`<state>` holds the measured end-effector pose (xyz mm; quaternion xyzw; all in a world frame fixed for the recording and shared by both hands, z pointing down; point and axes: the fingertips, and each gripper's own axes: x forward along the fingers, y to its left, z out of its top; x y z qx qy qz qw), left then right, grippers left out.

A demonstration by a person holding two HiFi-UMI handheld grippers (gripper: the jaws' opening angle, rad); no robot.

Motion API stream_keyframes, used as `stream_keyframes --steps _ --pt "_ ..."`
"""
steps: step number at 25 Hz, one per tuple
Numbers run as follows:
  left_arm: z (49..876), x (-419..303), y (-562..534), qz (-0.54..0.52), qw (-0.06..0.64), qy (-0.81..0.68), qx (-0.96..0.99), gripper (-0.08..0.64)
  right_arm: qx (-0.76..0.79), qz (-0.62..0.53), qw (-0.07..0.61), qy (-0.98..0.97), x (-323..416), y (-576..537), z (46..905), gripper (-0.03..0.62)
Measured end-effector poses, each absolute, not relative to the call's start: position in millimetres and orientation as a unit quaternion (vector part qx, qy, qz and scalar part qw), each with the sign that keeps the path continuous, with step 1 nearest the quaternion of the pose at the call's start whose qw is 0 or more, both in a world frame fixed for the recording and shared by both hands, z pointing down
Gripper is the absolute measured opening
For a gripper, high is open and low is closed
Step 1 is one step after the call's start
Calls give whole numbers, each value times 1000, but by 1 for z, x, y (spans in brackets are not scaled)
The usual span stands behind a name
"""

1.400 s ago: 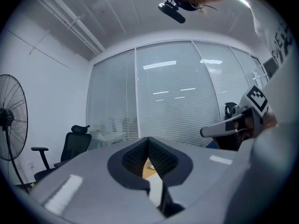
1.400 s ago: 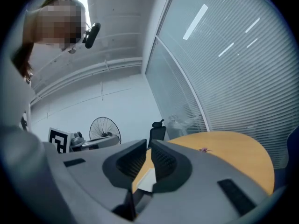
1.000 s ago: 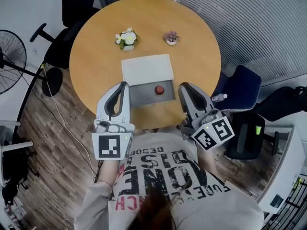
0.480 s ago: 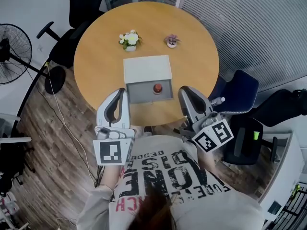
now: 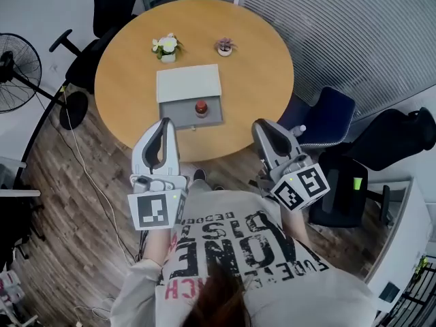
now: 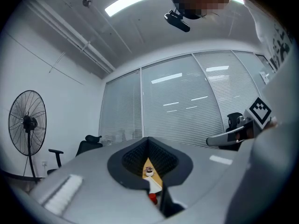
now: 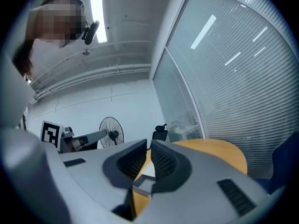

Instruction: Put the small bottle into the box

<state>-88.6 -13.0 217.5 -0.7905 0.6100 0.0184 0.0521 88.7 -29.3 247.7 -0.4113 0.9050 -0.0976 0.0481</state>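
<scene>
Small bottle with a red top (image 5: 201, 107) stood inside the shallow grey rectangular box (image 5: 174, 113), toward its right half, with the box's flat white lid (image 5: 189, 84) lying open just behind it. The box sat near the middle of the round, light wooden table (image 5: 129, 80). Farther back on the table were a little pot of white flowers (image 5: 165, 47) and, apart from it to the right, a little pot of pinkish blooms (image 5: 224, 46).

Both grippers were held off the table's near edge, well apart from the box. The left gripper (image 5: 165, 122) pointed toward the box with its jaws pressed together and nothing in them. The right gripper (image 5: 261, 125) was drawn in to a thin slit, also holding nothing.

A black pedestal fan (image 5: 15, 73) stood on the wood-plank floor (image 5: 75, 182) at the left, and a dark blue office chair (image 5: 323, 118) stood just beside the table's right edge.
</scene>
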Motion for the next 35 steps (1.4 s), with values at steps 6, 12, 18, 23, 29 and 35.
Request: stream_keyframes --steps 6,12,18,23,29,35 --pt "218 -77 9 24 63 619 -782 11 -402 -90 51 910 104 -15 245 31" --pt "221 -78 23 21 61 621 -781 11 -391 -90 53 914 97 -8 241 31" --pt "229 -90 29 26 45 620 -783 11 -387 -90 51 916 79 -10 243 31" --pt "228 -110 27 23 39 617 -786 11 -378 -96 47 920 53 -8 244 31" --pt "226 -122 12 22 37 605 -795 11 -382 -109 36 917 33 -10 251 31" --pt "229 -111 -11 23 43 580 -813 11 -401 -107 35 909 39 -27 254 31"
